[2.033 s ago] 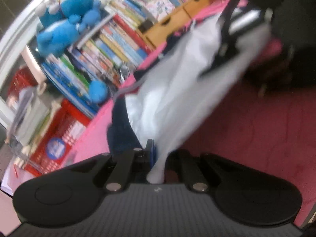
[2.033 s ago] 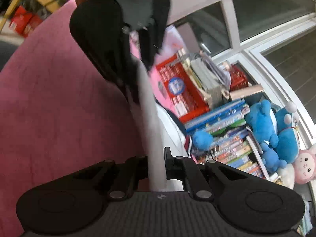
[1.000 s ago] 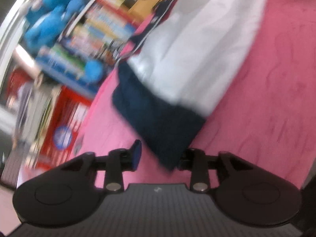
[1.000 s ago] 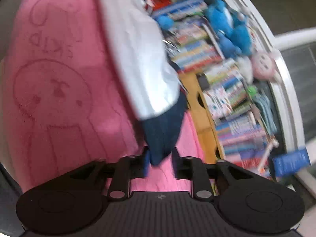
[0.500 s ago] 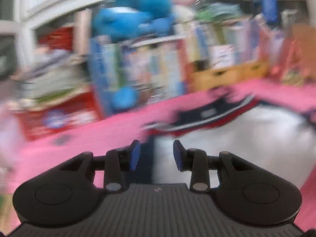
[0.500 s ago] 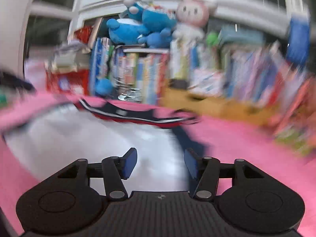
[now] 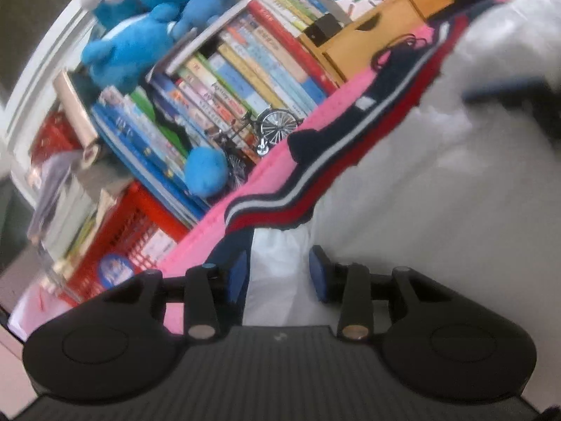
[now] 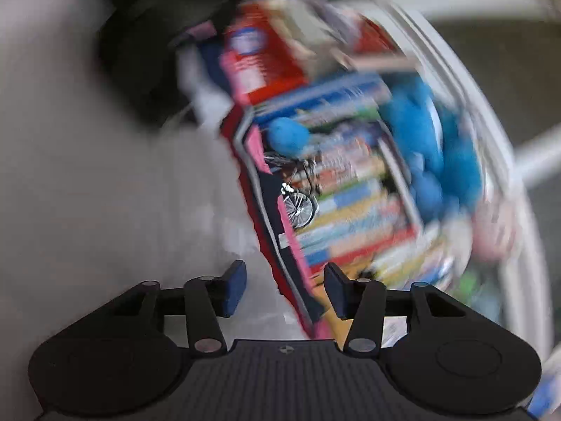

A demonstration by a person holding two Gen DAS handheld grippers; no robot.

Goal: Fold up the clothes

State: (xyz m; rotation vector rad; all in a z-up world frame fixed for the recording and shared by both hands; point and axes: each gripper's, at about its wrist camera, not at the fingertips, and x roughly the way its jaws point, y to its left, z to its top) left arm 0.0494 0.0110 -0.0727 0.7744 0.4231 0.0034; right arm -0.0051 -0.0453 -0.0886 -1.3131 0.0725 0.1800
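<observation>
The left tool [image 7: 278,275] is spread, pinching nothing, white cloth of the shirt [image 7: 438,193] between its fingers. The right tool [image 8: 284,289] is spread too, empty, over the shirt's ribbed collar [image 8: 277,245], striped navy, white and red. The one soft shirt lies flat at the pink worktop's [image 7: 217,224] far edge.

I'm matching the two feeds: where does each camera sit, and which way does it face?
Left wrist: on the left gripper, open, looking along the white shirt toward the books.
Right wrist: on the right gripper, open, over the same shirt, facing the books; blurred.
Shared: shirt, books, toy bicycle.
</observation>
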